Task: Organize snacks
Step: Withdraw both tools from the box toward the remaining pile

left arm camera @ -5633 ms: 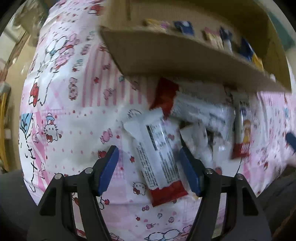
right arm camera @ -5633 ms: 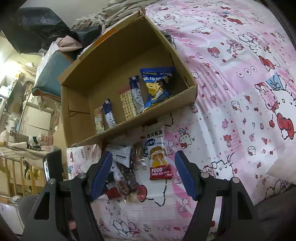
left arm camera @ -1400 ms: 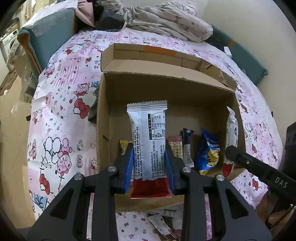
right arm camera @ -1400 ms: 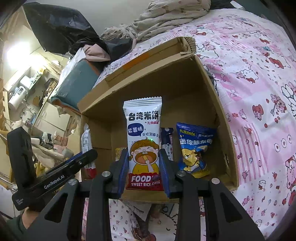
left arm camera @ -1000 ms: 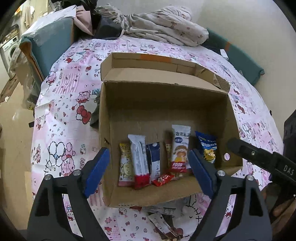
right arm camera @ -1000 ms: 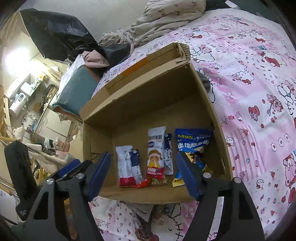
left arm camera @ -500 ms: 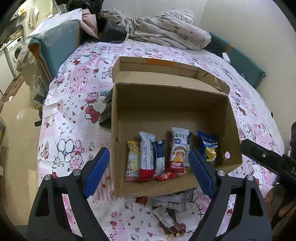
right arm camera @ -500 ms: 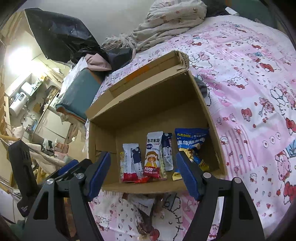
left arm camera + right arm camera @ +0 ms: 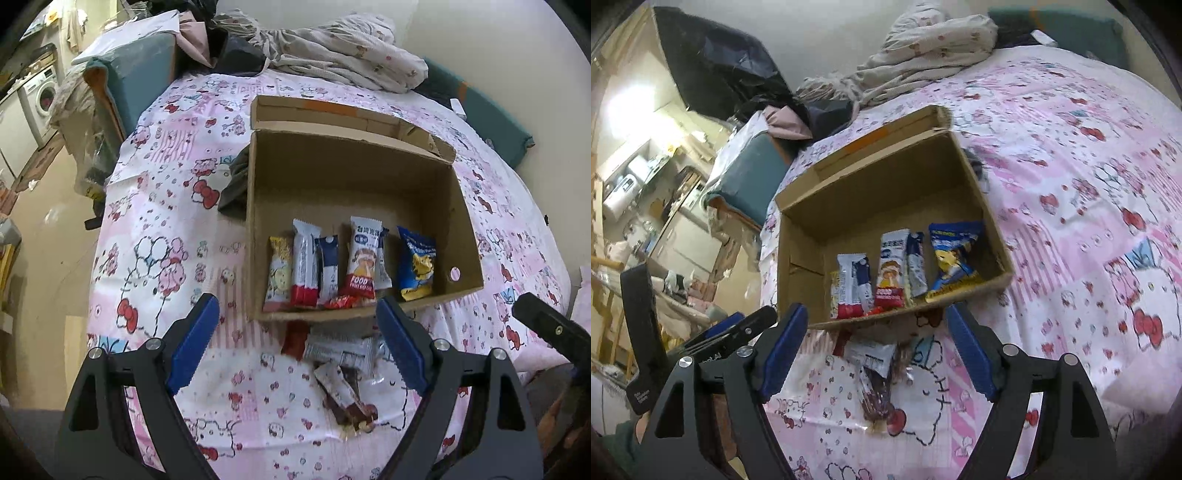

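Note:
An open cardboard box lies on a pink cartoon-print bedspread; it also shows in the right wrist view. Several snack packets stand in a row along its near wall, among them a white and red bar, a rice cake packet and a blue bag. A small pile of loose snack packets lies on the bedspread in front of the box. My left gripper is open and empty above this pile. My right gripper is open and empty above the same pile.
A crumpled blanket and dark clothes lie at the far end of the bed. A teal cushioned seat stands at the far left. The bed's left edge drops to the floor. The other gripper shows at the right edge.
Both grippers let go of their packets into the box, opened, and drew back toward me. The box looks smaller and the loose pile has come into view.

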A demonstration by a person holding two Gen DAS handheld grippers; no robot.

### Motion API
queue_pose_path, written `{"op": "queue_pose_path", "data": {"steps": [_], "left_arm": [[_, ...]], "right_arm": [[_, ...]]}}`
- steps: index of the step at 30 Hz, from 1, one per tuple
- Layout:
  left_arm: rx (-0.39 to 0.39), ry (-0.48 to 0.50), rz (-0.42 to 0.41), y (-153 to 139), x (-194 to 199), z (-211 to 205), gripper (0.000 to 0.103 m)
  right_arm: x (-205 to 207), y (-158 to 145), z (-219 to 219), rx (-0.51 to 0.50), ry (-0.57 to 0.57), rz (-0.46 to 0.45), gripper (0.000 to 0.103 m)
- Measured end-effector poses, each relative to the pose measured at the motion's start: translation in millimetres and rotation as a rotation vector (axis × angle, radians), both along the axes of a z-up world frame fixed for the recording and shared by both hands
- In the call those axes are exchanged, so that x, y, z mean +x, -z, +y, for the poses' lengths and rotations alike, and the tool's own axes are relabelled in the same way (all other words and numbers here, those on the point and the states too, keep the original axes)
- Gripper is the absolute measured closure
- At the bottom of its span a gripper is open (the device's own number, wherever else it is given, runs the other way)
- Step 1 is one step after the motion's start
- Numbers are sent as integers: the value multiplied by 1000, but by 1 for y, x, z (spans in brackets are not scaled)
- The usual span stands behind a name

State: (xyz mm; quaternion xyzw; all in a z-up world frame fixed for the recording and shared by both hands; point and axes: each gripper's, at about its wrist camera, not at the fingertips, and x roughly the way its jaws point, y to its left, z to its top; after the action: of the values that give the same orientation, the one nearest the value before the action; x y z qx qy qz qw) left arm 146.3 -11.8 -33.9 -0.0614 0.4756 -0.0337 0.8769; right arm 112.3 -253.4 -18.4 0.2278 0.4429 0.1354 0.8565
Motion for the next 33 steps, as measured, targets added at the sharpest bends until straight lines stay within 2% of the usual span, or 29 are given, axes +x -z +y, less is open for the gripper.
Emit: {"op": "queue_pose_path", "data": {"steps": [7, 13, 17, 22, 23, 24, 25, 26, 31, 33], "left_arm": [[-6, -39, 51, 10, -13, 11, 18], [0, -85, 60, 10, -23, 25, 18], [-19, -130, 76, 12, -26, 36, 18], [-30, -140, 75, 10, -30, 39, 18], [-41, -149, 82, 10, -29, 40, 18], [-50, -153, 88, 11, -29, 41, 18], [-62, -158, 98, 12, -28, 42, 18], [-73, -162, 105, 13, -27, 43, 18], [-89, -178, 117, 14, -25, 45, 18], [-94, -184, 121, 15, -25, 48, 18]], "right_arm": [[-10, 8, -1, 18, -15, 47, 22], [-13, 15, 0, 10, -15, 75, 22], [-10, 31, -3, 47, -16, 152, 22], [-1, 59, 14, 66, -84, 281, 22], [1, 67, 24, 64, -117, 318, 23], [3, 75, 35, 58, -157, 352, 29], [4, 81, 45, 39, -192, 369, 33], [7, 87, 63, -23, -251, 383, 40], [13, 101, 127, -257, -417, 350, 54], [15, 113, 147, -339, -470, 354, 63]]}}
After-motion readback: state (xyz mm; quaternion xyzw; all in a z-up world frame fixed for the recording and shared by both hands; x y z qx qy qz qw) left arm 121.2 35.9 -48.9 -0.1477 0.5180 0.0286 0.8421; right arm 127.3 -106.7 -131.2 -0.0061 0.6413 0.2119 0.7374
